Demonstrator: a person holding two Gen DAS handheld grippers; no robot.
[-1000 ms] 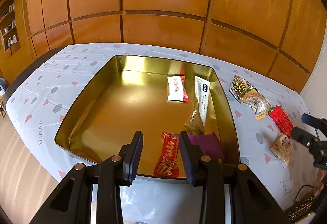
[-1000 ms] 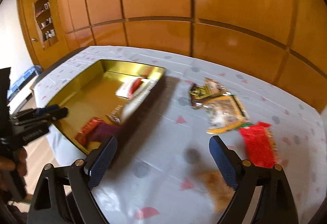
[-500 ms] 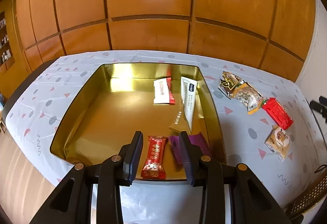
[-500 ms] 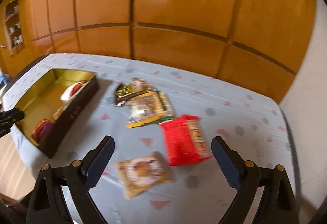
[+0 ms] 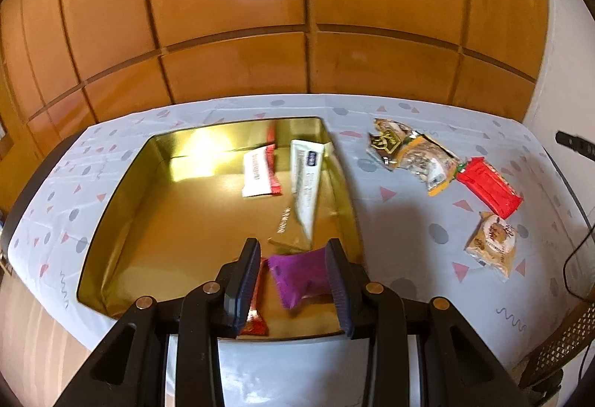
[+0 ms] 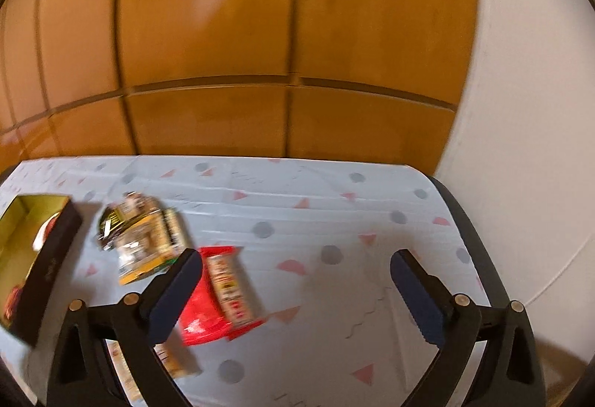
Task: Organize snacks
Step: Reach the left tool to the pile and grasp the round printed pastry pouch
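A gold-lined box [image 5: 122, 184] on the patterned tablecloth holds a purple packet [image 5: 301, 277], a red candy [image 5: 256, 317], a white sachet [image 5: 256, 173] and a long white stick pack [image 5: 306, 184]. My left gripper [image 5: 292, 247] hovers over the box's near right corner, partly open, gripping nothing; the purple packet lies below the gap. To the right of the box lie a dark packet [image 5: 388, 143], a yellow packet [image 5: 427, 165], a red packet [image 5: 487, 186] and a tan packet [image 5: 492, 243]. My right gripper [image 6: 295, 258] is above the cloth with its jaws opening wide and empty. The red packet [image 6: 219, 295] lies by its left finger.
A wood-panelled wall [image 5: 297, 16] runs behind the table and a white wall [image 6: 528, 109] closes the right side. The table's dark rounded edge [image 6: 472, 232] is near my right gripper. A wicker chair [image 5: 557, 340] and a cable [image 5: 572, 258] stand at the right.
My left gripper slid right, from above the red candy to above the purple packet. My right gripper swung right, away from the box and over the loose packets, and its jaws widened.
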